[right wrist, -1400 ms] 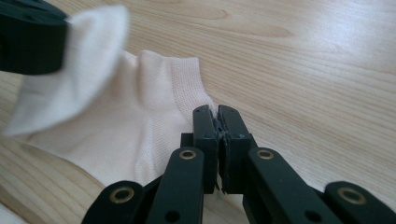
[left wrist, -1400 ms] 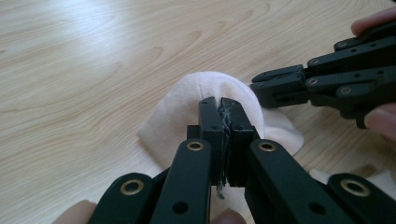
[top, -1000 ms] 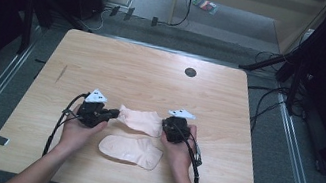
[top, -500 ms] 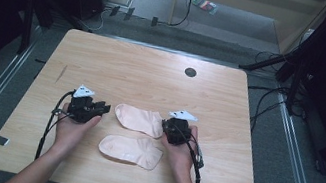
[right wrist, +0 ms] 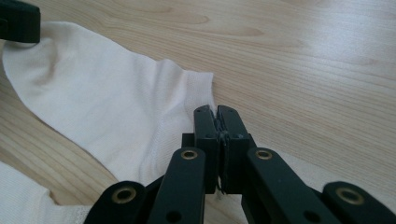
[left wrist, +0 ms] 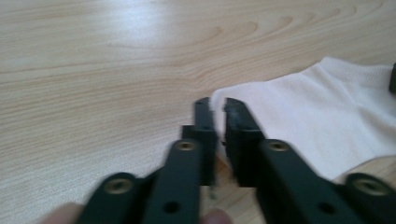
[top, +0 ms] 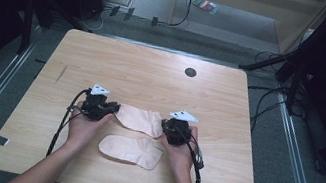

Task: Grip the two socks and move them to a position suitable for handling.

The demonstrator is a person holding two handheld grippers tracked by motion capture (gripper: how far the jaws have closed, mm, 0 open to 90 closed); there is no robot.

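Since half a second ago the left gripper (top: pixel 106 107) has come back in from the left to the toe end of the far sock (top: pixel 140 119), and its jaws have just been closing: in the left gripper view they stand almost together at the sock's rounded edge (left wrist: pixel 299 116), though a thin gap shows and I cannot tell whether cloth is truly pinched. The worktop (top: pixel 154 70) carries two pale socks, the far one stretched between the grippers, the near sock (top: pixel 131 150) lying flat just in front of it, between the person's hands. The right gripper (top: pixel 171 127) is clenched on the far sock's cuff (right wrist: pixel 198 86), cloth bunched between its jaws. The main risk, as I judge it, is a lift or pull with the left jaws holding only the rim or nothing: the toe would slip free and the sock would dangle from the right side. A lesser one is dragging the far sock across the near sock and rumpling it.
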